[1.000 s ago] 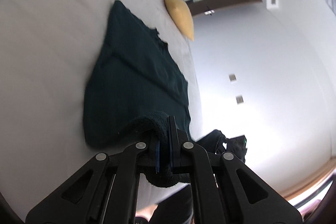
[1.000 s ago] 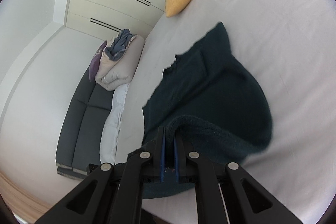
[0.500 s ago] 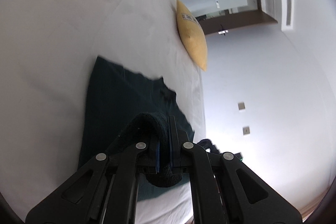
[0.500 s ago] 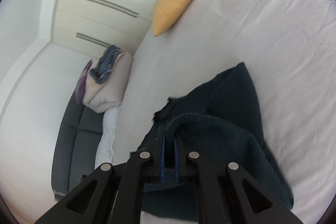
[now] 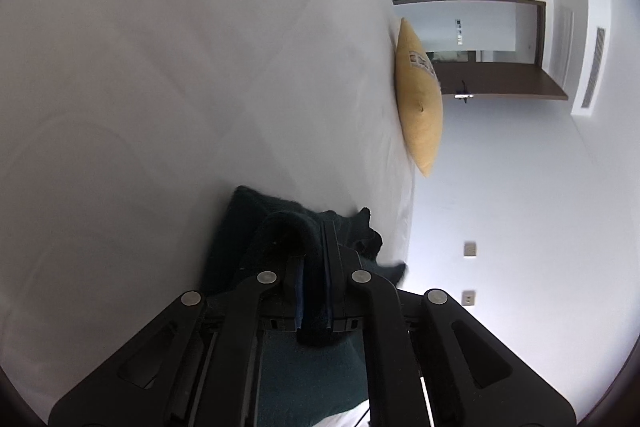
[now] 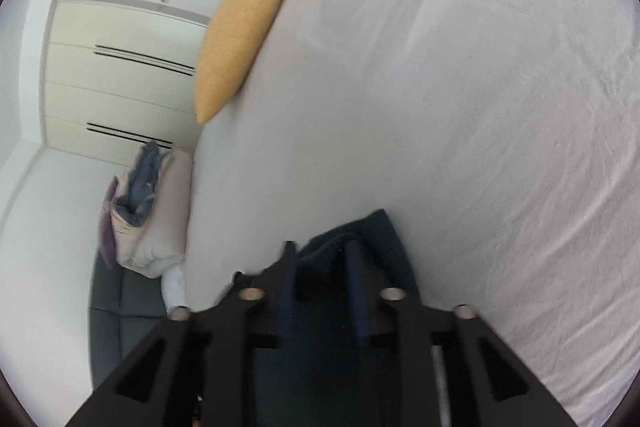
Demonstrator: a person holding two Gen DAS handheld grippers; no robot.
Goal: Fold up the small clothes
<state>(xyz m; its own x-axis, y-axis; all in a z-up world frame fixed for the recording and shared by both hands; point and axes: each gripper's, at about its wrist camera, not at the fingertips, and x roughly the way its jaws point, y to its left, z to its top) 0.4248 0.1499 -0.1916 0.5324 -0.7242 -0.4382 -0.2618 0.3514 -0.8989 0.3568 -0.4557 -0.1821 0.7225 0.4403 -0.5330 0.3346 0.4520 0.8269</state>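
Note:
A dark green knit garment (image 5: pixel 240 227) lies on the white bed (image 5: pixel 160 67), mostly hidden under my grippers. My left gripper (image 5: pixel 314 239) is shut on a fold of its edge, held low over the cloth. In the right wrist view my right gripper (image 6: pixel 322 259) has its jaws parted, with the garment (image 6: pixel 384 239) loose between and below the fingers; this view is blurred.
A yellow cushion (image 5: pixel 420 107) stands at the far edge of the bed; it also shows in the right wrist view (image 6: pixel 240 35). A pile of bedding (image 6: pixel 148 215) sits on a grey sofa (image 6: pixel 116 323) beside the bed. White wardrobes and a doorway lie beyond.
Both grippers carried the garment's near edge forward over the rest of it, so little cloth shows ahead. The right gripper's jaws have opened and let go of the fold.

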